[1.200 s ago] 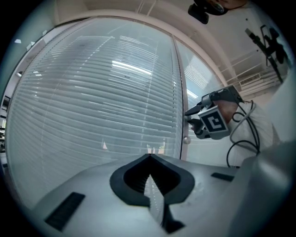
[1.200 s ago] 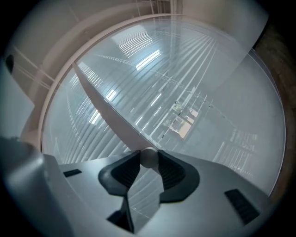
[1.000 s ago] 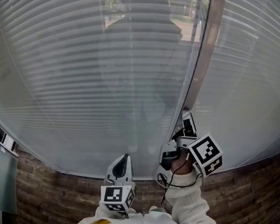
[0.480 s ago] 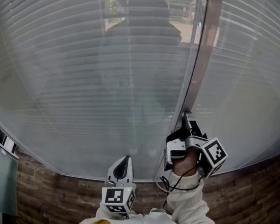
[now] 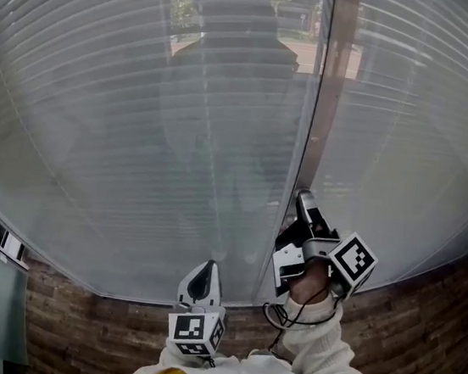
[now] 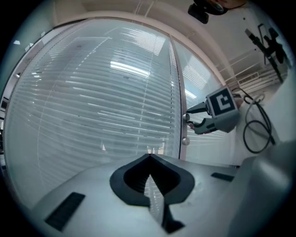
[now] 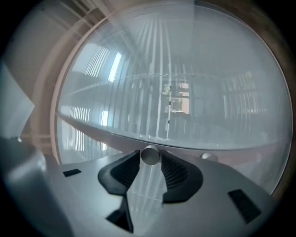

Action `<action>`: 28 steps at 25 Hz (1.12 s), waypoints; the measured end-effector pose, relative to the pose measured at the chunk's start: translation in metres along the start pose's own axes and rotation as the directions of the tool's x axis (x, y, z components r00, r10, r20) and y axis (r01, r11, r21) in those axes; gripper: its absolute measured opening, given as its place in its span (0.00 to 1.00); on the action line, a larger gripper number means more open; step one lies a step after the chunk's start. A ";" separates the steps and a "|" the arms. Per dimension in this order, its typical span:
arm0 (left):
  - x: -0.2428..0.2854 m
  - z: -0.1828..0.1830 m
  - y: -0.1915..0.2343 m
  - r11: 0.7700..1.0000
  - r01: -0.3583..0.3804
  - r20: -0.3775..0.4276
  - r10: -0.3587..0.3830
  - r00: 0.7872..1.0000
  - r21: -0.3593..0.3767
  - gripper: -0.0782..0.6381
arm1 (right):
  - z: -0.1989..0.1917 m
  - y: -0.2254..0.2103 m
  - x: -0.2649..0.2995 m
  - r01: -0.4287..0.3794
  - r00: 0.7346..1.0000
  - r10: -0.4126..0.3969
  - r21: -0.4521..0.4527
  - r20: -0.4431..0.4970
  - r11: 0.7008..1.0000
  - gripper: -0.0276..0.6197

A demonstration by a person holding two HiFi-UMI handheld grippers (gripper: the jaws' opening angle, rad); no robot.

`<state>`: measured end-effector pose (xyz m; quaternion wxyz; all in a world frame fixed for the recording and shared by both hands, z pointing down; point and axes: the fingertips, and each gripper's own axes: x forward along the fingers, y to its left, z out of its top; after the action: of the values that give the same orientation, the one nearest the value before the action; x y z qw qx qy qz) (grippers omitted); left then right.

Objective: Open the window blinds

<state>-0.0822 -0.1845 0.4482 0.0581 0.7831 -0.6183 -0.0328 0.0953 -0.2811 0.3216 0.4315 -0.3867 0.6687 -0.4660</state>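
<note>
While right hand-held gripper (image 5: 302, 204) clamps a knob (image 7: 150, 155), its cube (image 5: 352, 262) shows markers

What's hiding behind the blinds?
Through the blinds, near the top, some green tree and a reddish building peek out. The blinds cover everything else outside.

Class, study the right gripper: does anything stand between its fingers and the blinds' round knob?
Nothing visible does. The right gripper has its fingers pressed on the knob from both sides, at the window frame. A second knob sits beside it, outside the grip.
</note>
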 end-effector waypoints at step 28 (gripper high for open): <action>-0.006 -0.007 0.011 0.999 -0.053 -0.012 0.053 0.999 -0.011 0.11 | -0.030 -0.001 0.008 -0.293 0.936 -0.344 -0.381 0.071 -0.877 0.30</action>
<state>-0.0937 -0.1808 0.4563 0.0670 0.7663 -0.6382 -0.0304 0.0647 -0.2797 0.3270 -0.4355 -0.4578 0.6190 0.4664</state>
